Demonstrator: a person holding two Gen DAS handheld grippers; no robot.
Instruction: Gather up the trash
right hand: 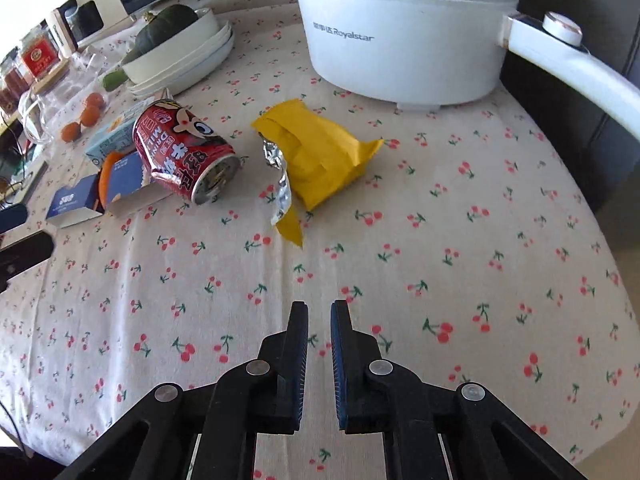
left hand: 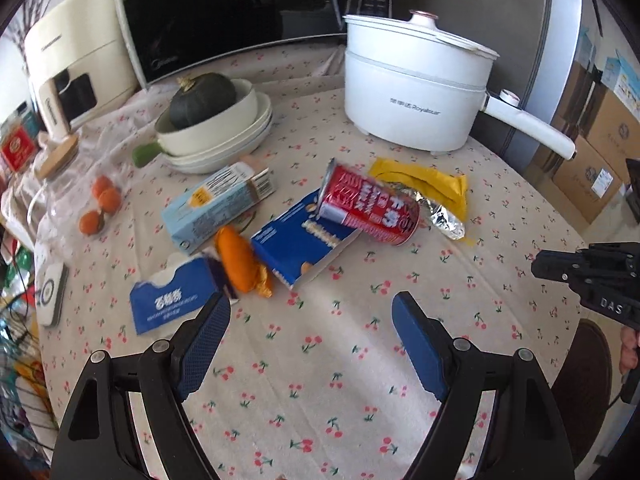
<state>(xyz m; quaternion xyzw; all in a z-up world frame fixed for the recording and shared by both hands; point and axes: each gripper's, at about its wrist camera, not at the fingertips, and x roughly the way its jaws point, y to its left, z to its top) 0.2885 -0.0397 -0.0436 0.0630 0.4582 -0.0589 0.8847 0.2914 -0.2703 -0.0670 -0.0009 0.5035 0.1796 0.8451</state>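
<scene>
The left gripper (left hand: 310, 318) is hovering over the cherry-print cloth of the bench (left hand: 320, 380) with its blue-padded fingers (left hand: 208, 328) standing wide apart and nothing between them. The right gripper (right hand: 319, 314) is hanging over a bare stretch of the same cloth, its fingers (right hand: 300, 328) drawn almost together with only a thin slit left, gripping nothing.

The trash is lying in a loose cluster near the middle of the bench. A red drink can (left hand: 368, 210) is resting on its side, leaning on an open blue carton (left hand: 300, 240). Just beside the can, a yellow wrapper (right hand: 320, 156) is lying crumpled with a twist of silver foil (right hand: 278, 176) touching its near edge. To the left of the blue carton, an orange packet (left hand: 238, 260) is sitting between it and a pale blue milk box (left hand: 216, 208), and a torn blue-and-white packet (left hand: 172, 300) is lying nearest the left finger.

Behind the trash, a white electric pot (left hand: 416, 88) with a long handle is standing on the bench. A dark green squash (left hand: 202, 98) is sitting in a stack of white bowls (left hand: 224, 136). A few small oranges (left hand: 102, 204) are lying near the left edge.
</scene>
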